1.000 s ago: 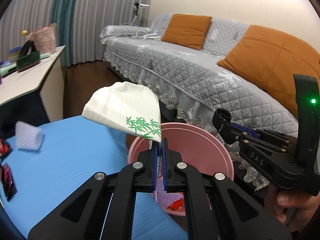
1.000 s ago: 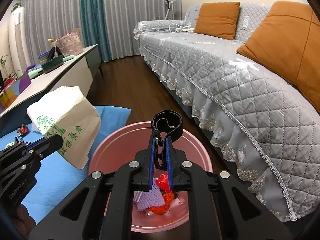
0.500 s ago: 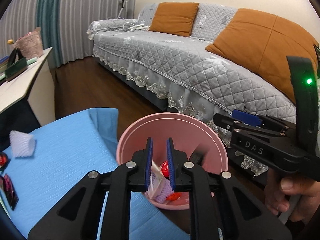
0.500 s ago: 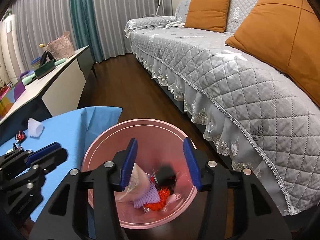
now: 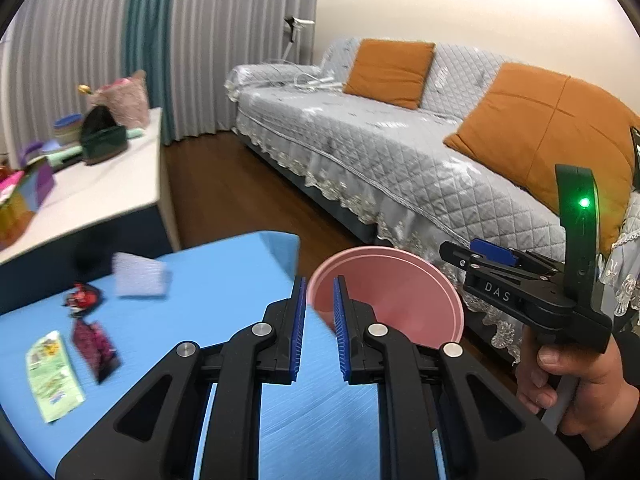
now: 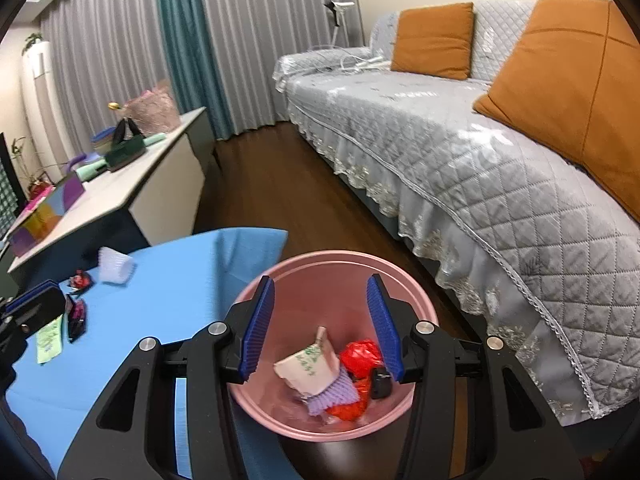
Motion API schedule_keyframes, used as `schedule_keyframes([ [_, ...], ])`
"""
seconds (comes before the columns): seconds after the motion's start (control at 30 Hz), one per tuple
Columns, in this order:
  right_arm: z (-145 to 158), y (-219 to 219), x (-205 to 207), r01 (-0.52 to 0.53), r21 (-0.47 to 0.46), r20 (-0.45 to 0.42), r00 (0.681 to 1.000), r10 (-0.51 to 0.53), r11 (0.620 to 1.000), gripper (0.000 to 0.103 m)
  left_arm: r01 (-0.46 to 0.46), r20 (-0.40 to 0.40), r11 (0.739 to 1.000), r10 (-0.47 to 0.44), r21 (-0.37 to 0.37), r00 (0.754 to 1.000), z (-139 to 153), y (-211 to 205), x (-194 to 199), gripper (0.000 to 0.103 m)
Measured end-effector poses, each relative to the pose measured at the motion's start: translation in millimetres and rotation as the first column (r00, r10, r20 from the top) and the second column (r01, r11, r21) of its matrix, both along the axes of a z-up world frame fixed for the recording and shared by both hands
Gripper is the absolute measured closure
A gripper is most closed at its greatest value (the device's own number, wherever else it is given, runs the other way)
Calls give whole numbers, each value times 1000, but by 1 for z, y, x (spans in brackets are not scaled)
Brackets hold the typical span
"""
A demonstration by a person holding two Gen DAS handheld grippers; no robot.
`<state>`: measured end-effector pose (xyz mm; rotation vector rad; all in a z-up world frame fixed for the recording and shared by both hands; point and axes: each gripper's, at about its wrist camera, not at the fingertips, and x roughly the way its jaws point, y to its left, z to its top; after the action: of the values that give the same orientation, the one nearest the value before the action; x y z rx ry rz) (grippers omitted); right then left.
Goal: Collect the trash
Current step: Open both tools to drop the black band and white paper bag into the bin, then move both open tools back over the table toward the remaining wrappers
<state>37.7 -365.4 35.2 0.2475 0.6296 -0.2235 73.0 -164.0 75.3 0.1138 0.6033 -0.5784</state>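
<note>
Both tools have let go since a second ago: paper bag and black strap, then held over the bin, now lie inside it, and both tools sit higher and empty.

Left to right. On the blue counter (image 5: 208,292): green packet (image 5: 52,376) at far left, dark pink wrapper (image 5: 94,346) just beside it, small red-black wrapper (image 5: 82,296) behind those, white foam net (image 5: 140,280) further back, blurred. All four lie loose, well apart from the bin. Left tool (image 5: 320,316) hovers over the counter edge, jaws slightly apart, nothing between them. Pink bin (image 6: 336,424) stands on the floor just beside the counter's right edge, between counter and sofa (image 6: 460,152). Inside it: paper bag (image 6: 308,368) with green print, tilted, on top of a purple net (image 6: 332,396); red wrapper (image 6: 360,356) touching the bag's right side; black strap (image 6: 380,380) at right by the bin wall. Right tool (image 6: 320,332) is above the bin, jaws open wide, nothing gripped; the trash sits below the pads, not touching. In the left wrist view the right tool (image 5: 476,252) shows at far right with a hand (image 5: 572,388) on its handle.
</note>
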Motion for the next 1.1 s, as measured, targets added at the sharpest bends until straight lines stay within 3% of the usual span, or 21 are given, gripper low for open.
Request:
schedule_keyframes([
  [0.33, 13, 36, -3, -81, -24, 34, 996, 82, 996, 54, -94, 52, 996, 94, -4, 994, 24, 63, -18, 88],
  [0.7, 11, 56, 2, -118, -41, 31, 992, 119, 992, 54, -213, 20, 976, 214, -35, 977, -4, 111, -16, 88],
  [1.1, 8, 84, 18, -166, -47, 25, 986, 168, 985, 54, -268, 2, 962, 268, -51, 963, -9, 139, -10, 88],
])
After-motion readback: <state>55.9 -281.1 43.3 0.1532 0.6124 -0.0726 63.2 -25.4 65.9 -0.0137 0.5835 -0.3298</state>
